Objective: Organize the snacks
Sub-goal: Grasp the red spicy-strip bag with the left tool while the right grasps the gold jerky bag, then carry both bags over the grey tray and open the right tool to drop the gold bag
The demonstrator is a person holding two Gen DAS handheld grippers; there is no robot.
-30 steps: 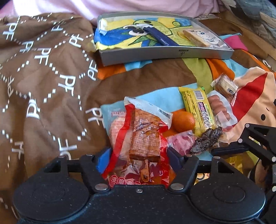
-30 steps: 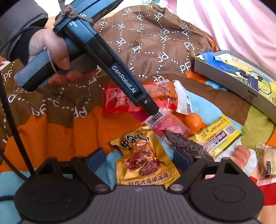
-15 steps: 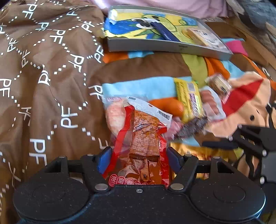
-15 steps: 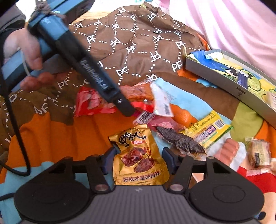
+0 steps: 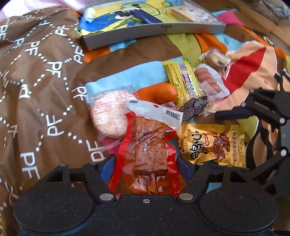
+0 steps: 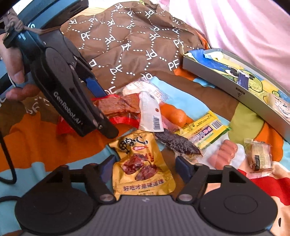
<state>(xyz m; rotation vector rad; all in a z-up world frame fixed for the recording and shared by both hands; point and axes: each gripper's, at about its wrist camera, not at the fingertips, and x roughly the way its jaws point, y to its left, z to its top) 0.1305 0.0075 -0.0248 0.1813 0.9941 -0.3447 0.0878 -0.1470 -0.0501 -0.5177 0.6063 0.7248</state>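
**quiltwatcher:** Biggest thing first: the brown PF-print blanket (image 5: 36, 76) covers the left side of the bed, with a colourful cartoon blanket (image 6: 250, 119) under the snack pile. The grey tray (image 5: 154, 30) sits at the far edge with a blue packet (image 5: 143, 15) and a pale wrapped bar (image 5: 188, 13) inside. Compared with a second ago the left view has tilted down and in, so the tray has slid to the top edge of the picture.

**snackmod:** And the grippers?

**quiltwatcher:** The left gripper (image 5: 145, 161) has its jaws spread partly open, with the red pack of brown tofu strips (image 5: 148, 150) lying between the blue pads; can't tell whether they actually pinch it. In the right view it's now rolled side-on, a hand (image 6: 12, 61) on its handle. Right gripper (image 6: 145, 166) has jaws open wide on either side of the gold meat pouch (image 6: 143, 163), not squeezing; a second ago it sat further back from it.

**snackmod:** The rest of the pile?

**quiltwatcher:** The round rice cracker pack (image 5: 108, 116) is uncovered now; earlier the red pack hid most of it. Then the yellow bar (image 5: 184, 81), the sausage pack (image 5: 210, 81), the dark dried strip (image 5: 195, 107), the orange (image 5: 163, 91) and the small clear-wrapped cake (image 5: 215, 59), all touching or just beside one another, near the middle of the bed.
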